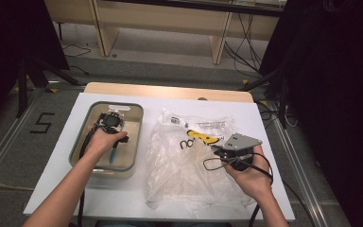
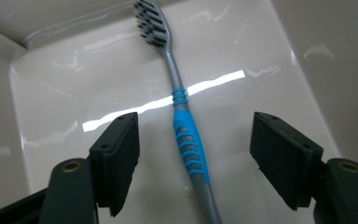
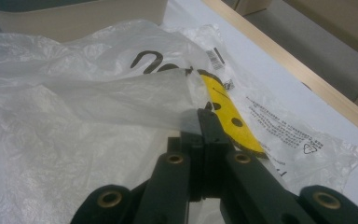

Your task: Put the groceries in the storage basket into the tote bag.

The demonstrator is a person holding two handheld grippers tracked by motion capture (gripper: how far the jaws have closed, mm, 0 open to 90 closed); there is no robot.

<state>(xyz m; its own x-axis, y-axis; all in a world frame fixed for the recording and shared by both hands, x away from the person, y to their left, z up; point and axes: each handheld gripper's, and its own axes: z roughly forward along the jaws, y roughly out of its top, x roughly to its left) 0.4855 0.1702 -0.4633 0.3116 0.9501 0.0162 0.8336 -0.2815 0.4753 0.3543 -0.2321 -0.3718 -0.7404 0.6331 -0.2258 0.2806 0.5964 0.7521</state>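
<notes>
A grey toothbrush with a blue grip (image 2: 186, 135) lies flat on the floor of a cream tray (image 2: 270, 65). My left gripper (image 2: 193, 158) hangs open just above it, one jaw on each side of the handle, touching nothing. In the high view that gripper (image 1: 111, 124) is inside the tray (image 1: 78, 142), and the blue handle (image 1: 115, 153) pokes out below the hand. A clear plastic bag (image 1: 179, 161) with a yellow and black print lies spread on the white table. My right gripper (image 3: 204, 119) is shut on a fold of the plastic bag (image 3: 121, 93); it sits at the bag's right side (image 1: 222, 152).
The white tabletop (image 1: 246, 113) ends in a wooden strip (image 1: 170, 91) at the far side. Desk legs and cables stand on the floor beyond. Dark curtains hang at both sides.
</notes>
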